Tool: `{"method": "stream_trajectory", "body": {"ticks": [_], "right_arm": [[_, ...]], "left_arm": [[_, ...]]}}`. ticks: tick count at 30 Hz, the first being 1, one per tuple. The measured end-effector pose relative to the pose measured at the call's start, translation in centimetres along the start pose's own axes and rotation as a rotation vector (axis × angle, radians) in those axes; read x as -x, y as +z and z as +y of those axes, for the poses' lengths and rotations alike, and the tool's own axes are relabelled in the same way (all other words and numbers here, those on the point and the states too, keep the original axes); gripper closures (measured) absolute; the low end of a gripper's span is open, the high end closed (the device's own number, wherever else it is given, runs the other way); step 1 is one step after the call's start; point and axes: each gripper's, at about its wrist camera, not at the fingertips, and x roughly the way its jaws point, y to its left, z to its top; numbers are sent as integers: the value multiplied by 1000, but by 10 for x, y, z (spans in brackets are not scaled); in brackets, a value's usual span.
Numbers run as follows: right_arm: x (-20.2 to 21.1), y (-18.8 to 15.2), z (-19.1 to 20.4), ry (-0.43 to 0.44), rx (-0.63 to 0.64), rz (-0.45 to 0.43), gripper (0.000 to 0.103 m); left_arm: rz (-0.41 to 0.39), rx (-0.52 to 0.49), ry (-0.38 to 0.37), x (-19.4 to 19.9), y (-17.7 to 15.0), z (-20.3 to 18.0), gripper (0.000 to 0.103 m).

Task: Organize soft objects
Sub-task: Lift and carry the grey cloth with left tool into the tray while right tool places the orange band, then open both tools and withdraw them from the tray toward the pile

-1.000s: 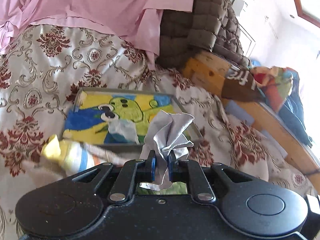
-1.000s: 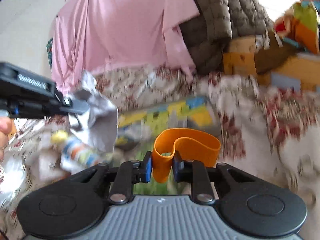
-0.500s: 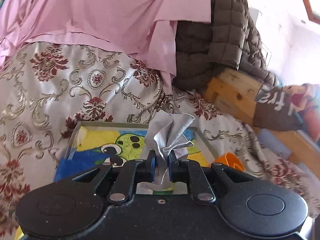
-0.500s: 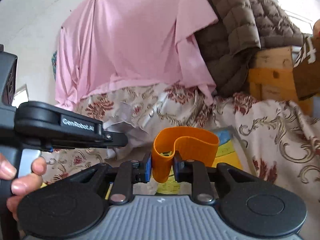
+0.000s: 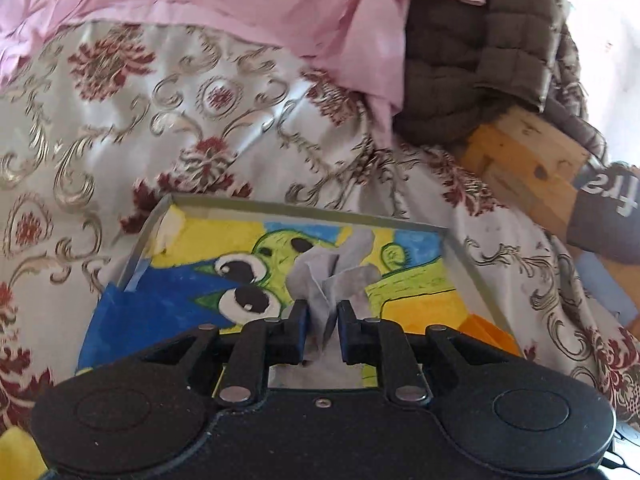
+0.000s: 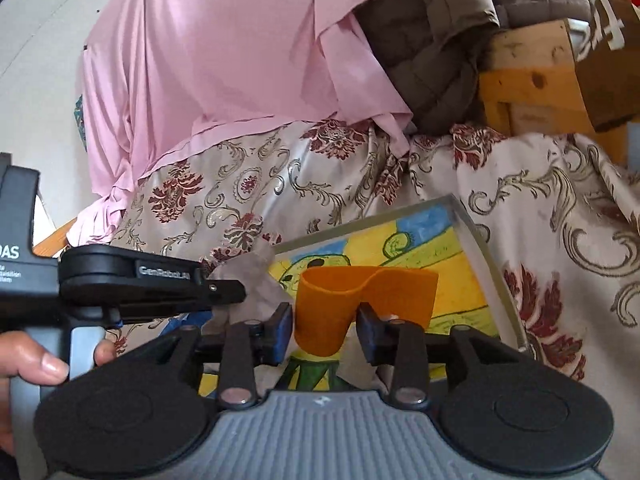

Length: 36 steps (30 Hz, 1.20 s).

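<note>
Orange band (image 6: 362, 300) hangs between the right gripper (image 6: 324, 326), whose jaws have just opened to drop it into the tray (image 6: 478, 240). Left gripper (image 5: 323, 320) clamps grey cloth (image 5: 332, 272) over the same tray.

bedspread (image 5: 120, 128): cream, red floral scrolls | tray (image 5: 474, 264): yellow-blue-green cartoon | cloth (image 5: 332, 272): grey | band (image 6: 360, 296): orange | sheet (image 6: 224, 64): pink
</note>
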Motion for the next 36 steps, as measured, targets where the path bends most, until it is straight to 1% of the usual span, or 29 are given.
{"method": "stream_trajectory", "body": {"ticks": [1,2,3,5,7,9,10,12,16,18,24,29,36], "right_arm": [[0,0,-1,-5,-4,2,51],[0,-1,-2,-7,-8,5,50],[0,0,-2,-5,-10,7,48],[-1,1,-3,-8,-16,11,43],[0,2,-3,-8,-14,12,36],[2,2,-2,-13,-9,10,29],[3,3,-1,-15,-7,7,26],[7,4,1,-25,-1,-2,19],[19,8,3,-34,4,-28,12],[28,10,3,-34,-1,-40,9],[61,15,4,-51,-8,-104,1],[102,16,6,-54,-19,-189,0],[156,6,20,-51,13,-284,0]], "left_arm": [[1,3,6,0,-1,0,85],[-2,1,13,1,-1,0,83],[-6,-5,19,3,-1,-1,78],[-9,-17,28,5,0,-3,71],[-12,-28,31,8,0,-5,67],[-17,-39,33,11,1,-7,57],[-23,-44,37,14,0,-8,54],[-37,-45,39,19,0,-10,43],[-58,-35,45,32,-2,-10,31],[-71,-34,45,40,-2,-11,25],[-106,-26,43,73,-5,-13,18],[-178,-1,47,111,-12,-14,10],[-273,-19,55,169,-31,-20,1]]}}
